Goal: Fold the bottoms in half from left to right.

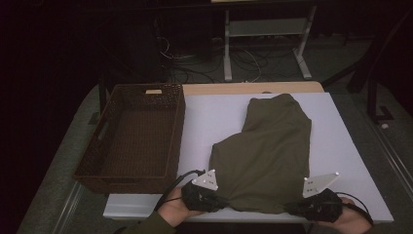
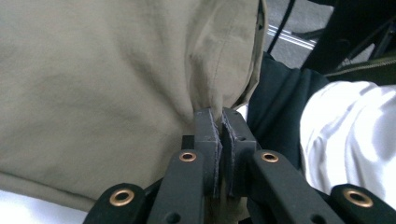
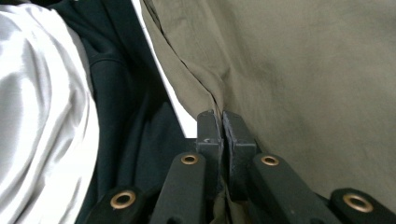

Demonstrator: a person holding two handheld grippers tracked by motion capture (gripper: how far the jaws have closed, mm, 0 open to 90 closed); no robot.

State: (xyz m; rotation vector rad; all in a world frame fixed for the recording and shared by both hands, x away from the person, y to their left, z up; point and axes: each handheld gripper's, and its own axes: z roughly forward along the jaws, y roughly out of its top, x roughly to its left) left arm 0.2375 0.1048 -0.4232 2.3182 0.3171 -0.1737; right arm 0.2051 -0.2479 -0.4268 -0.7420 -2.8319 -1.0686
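An olive-green garment [image 1: 265, 153] lies folded on the white table top [image 1: 214, 117], its near edge at the table's front. My left gripper [image 1: 221, 201] pinches the garment's near left corner; in the left gripper view the jaws are shut on a bunched fold of the cloth [image 2: 208, 100]. My right gripper [image 1: 292, 208] holds the near right corner, and the right gripper view has its jaws closed on a seam of the fabric [image 3: 217, 100]. Both hands sit at the table's front edge.
A dark brown woven basket [image 1: 134, 139] with nothing in it stands on the left of the table. Beyond the table are a metal stand [image 1: 265, 44] and cables on the floor. The person's dark and white clothing [image 3: 56, 116] is close behind the grippers.
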